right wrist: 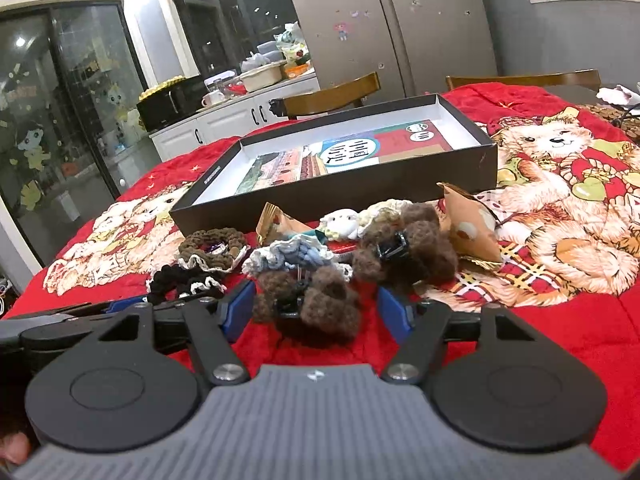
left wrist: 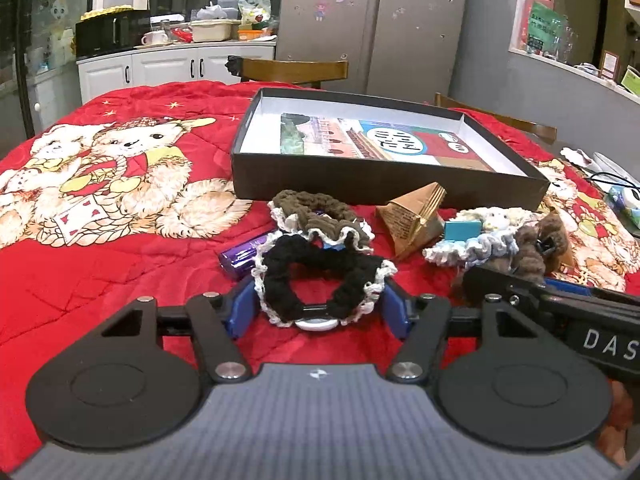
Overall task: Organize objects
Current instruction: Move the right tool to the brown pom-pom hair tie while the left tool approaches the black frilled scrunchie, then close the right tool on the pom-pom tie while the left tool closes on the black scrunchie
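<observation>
**A:** Left wrist view. Container and contents?

**B:** Shallow black box with a white interior, at the far side of the red bear-print quilt. Holds a printed sheet lying flat on the floor, showing a building and a round white emblem.

**A:** Task items?

**B:** All outside the box, clustered on the quilt just in front of its near wall. Black scrunchie with white trim, brown scrunchie touching it behind, purple wrapped bar partly under both. Further right, a tan pyramid packet, a small teal box and a pale blue scrunchie.

**A:** Fingers?

**B:** Left gripper at medium width, closed on the black scrunchie, blue pads meeting the white trim on both sides.

**A:** Right wrist view. Same box?

**B:** Same box, same sheet, seen at an angle from the other side.

**A:** Fingers here?

**B:** Right gripper parted, straddling a brown furry clip on the quilt. Left pad close against the fur, clear gap at the right pad, so no grip.

**A:** Shown only in this view?

**B:** White plush sheep, a second tan packet and a second brown furry clip in full. Conversely, purple bar clear only in the left view.
</observation>
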`<state>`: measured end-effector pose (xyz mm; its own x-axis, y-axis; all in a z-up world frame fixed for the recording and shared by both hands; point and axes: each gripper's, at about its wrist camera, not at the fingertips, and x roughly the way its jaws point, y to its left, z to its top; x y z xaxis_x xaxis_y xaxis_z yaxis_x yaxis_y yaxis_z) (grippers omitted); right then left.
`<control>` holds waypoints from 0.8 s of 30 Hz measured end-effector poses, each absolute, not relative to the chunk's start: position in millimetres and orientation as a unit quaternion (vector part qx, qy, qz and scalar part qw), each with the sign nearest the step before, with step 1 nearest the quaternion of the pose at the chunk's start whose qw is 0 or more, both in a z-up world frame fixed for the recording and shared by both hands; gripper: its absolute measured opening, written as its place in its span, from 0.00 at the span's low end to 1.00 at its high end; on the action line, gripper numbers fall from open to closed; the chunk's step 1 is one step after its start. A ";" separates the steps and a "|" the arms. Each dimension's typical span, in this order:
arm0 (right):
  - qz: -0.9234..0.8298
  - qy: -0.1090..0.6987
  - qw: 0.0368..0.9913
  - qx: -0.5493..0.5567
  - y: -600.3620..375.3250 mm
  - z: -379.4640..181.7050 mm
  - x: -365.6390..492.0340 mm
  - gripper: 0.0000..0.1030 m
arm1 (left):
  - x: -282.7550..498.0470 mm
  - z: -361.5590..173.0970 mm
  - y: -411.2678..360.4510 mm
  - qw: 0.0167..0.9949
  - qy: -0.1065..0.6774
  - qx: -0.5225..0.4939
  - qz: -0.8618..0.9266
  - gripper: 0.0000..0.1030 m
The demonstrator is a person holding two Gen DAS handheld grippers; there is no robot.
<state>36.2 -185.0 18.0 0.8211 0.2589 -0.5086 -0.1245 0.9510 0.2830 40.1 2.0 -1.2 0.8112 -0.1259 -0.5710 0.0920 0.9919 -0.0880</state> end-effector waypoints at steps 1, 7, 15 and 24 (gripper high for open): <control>0.101 0.283 0.946 0.117 -183.9 17.8 36.8 0.69 | 39.9 -1.1 2.4 0.951 0.301 -0.029 -0.059 0.64; 0.095 0.284 0.947 0.116 -184.9 16.9 36.5 0.68 | 38.2 -0.9 7.6 0.952 0.296 -0.047 -0.068 0.50; 0.101 0.287 0.945 0.119 -185.6 16.4 37.4 0.53 | 34.7 0.1 9.6 0.953 0.292 -0.050 -0.067 0.37; 0.103 0.281 0.946 0.123 -187.3 17.1 34.7 0.49 | 32.0 0.7 8.1 0.953 0.293 -0.040 -0.070 0.34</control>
<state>34.7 -187.3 17.1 0.8211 0.2637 -0.5062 -0.1252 0.9485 0.2909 32.0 8.1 0.7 0.8179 -0.1568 -0.5536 0.1103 0.9870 -0.1168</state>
